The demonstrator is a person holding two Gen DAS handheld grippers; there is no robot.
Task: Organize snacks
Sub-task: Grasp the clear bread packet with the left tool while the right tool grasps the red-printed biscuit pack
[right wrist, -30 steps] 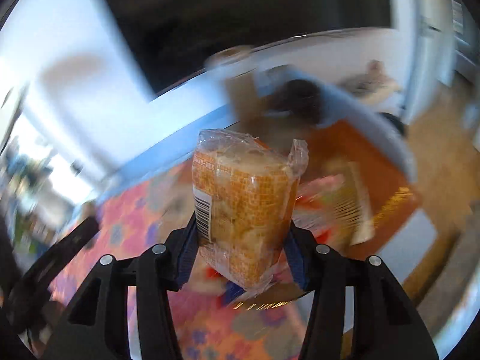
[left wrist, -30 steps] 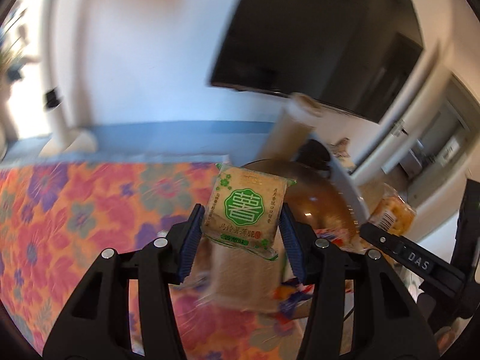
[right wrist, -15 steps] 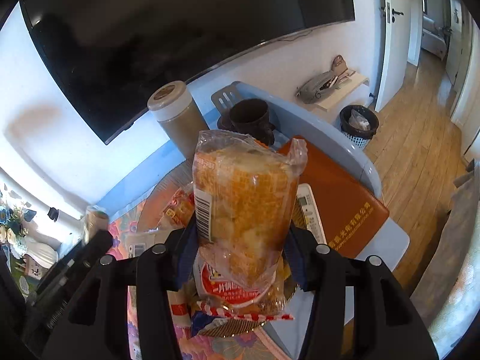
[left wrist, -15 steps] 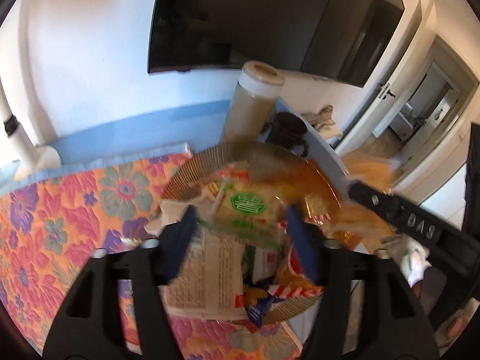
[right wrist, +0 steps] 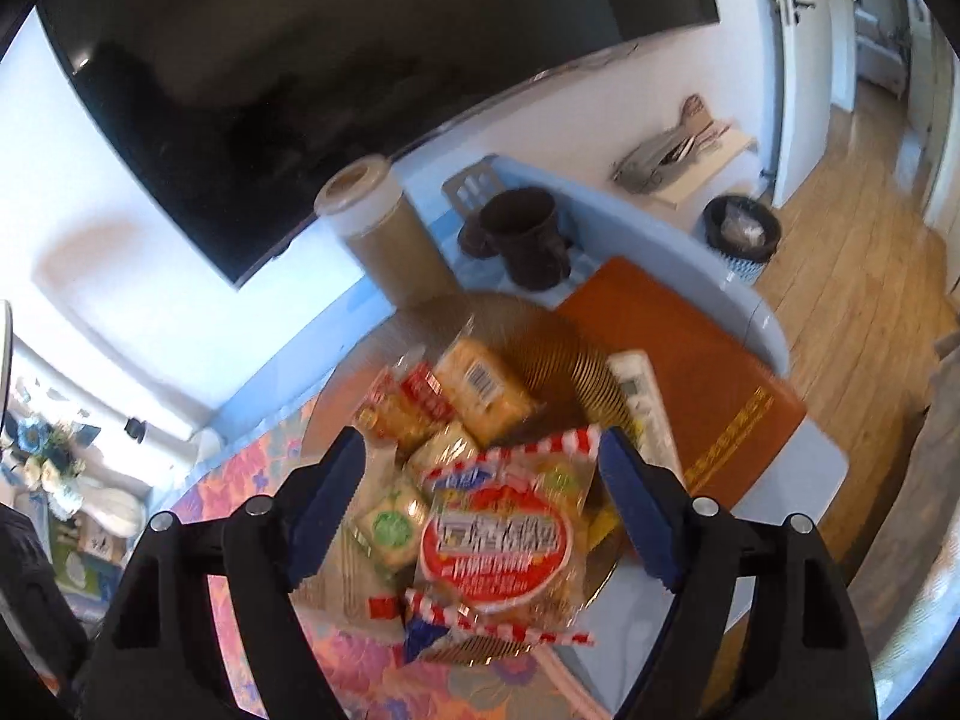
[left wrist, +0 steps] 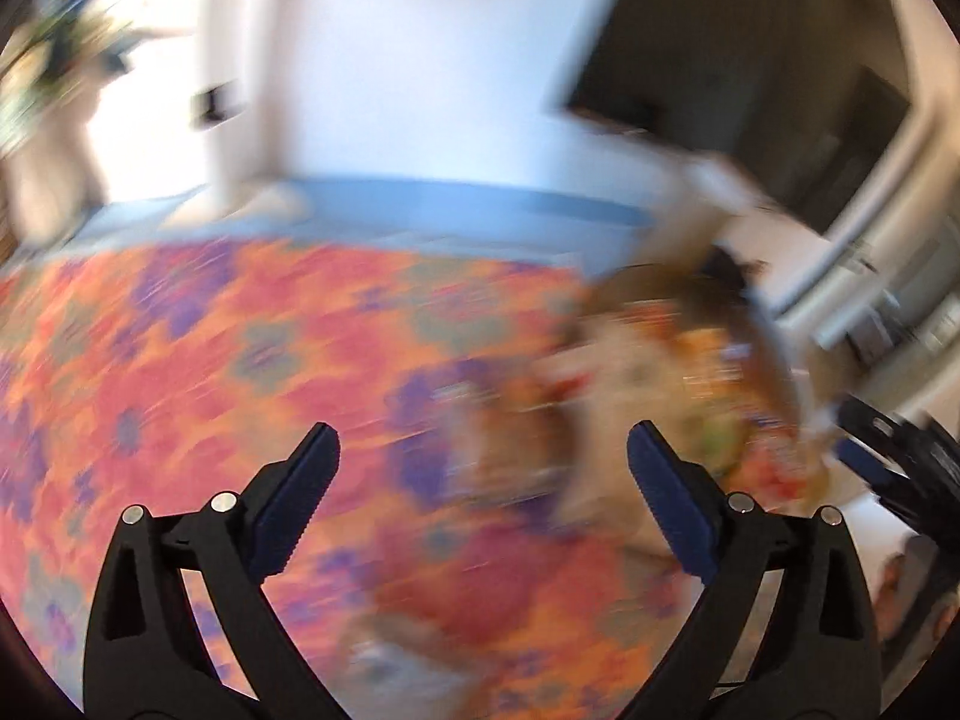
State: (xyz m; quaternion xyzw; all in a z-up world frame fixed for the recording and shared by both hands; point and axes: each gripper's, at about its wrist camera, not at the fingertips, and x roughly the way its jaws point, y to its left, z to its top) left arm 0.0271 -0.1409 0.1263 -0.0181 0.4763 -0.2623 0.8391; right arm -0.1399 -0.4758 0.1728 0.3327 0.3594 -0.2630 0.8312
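Both grippers, left (left wrist: 483,459) & right (right wrist: 480,468), wide, empty; red-round-label pack (right wrist: 501,540) text too blurred to read.

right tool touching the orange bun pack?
Apart. Right wrist view: right tool open, empty; bun pack lies in the basket beyond its fingertips.

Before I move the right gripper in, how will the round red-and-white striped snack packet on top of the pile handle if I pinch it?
The round red-and-white striped snack packet looks like thin crinkly film, so it probably flexes and feels light. Its glossy wrapper may slip. It rests loosely atop other packets in the ribbed golden bowl, so a push would likely slide it. The right gripper is open.
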